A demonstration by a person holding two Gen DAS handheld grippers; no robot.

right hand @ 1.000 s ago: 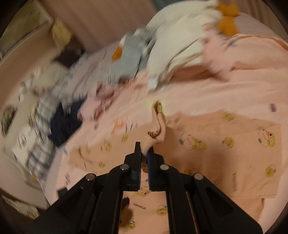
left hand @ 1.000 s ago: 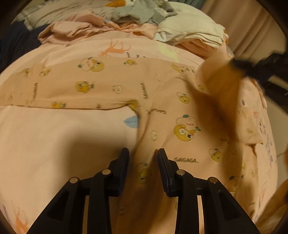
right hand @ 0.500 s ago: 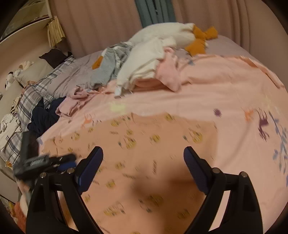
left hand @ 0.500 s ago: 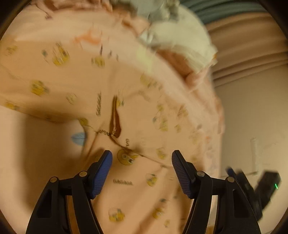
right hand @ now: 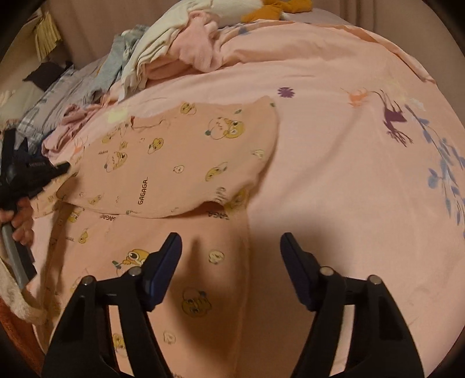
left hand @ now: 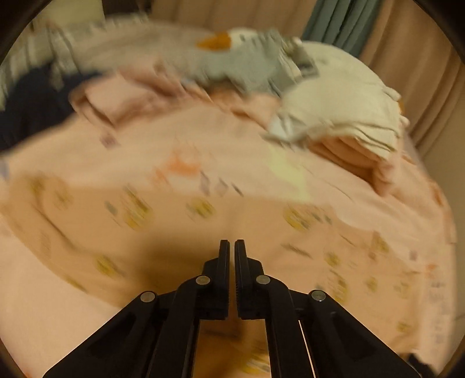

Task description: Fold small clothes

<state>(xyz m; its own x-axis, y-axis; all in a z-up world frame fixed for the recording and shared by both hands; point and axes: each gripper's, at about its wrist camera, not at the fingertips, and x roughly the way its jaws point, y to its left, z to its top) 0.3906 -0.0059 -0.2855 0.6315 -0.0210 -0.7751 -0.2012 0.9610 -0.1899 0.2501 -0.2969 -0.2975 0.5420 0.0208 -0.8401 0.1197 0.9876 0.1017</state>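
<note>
A peach child's garment (right hand: 180,157) printed with yellow chicks and "GAGAGA" lies flat on the pink bedsheet (right hand: 348,162), one part folded over the rest. My right gripper (right hand: 231,250) is open and empty just above its near part. My left gripper (left hand: 231,247) has its jaws nearly together; the blurred view does not show cloth between them. In the right wrist view the left gripper (right hand: 62,168) sits at the garment's left edge, on the folded layer. The garment (left hand: 162,226) is blurred in the left wrist view.
A pile of unfolded clothes, cream (left hand: 343,99), grey (left hand: 247,67) and pink (right hand: 197,49), lies at the far side of the bed. A dark garment (left hand: 32,104) lies far left. Curtains (left hand: 343,23) hang behind. The sheet's right side has printed flowers (right hand: 392,116).
My right gripper let go of the sleeve and opened wide. My left gripper opened, swung to the garment's left edge and closed its jaws. One part of the garment now lies folded over.
</note>
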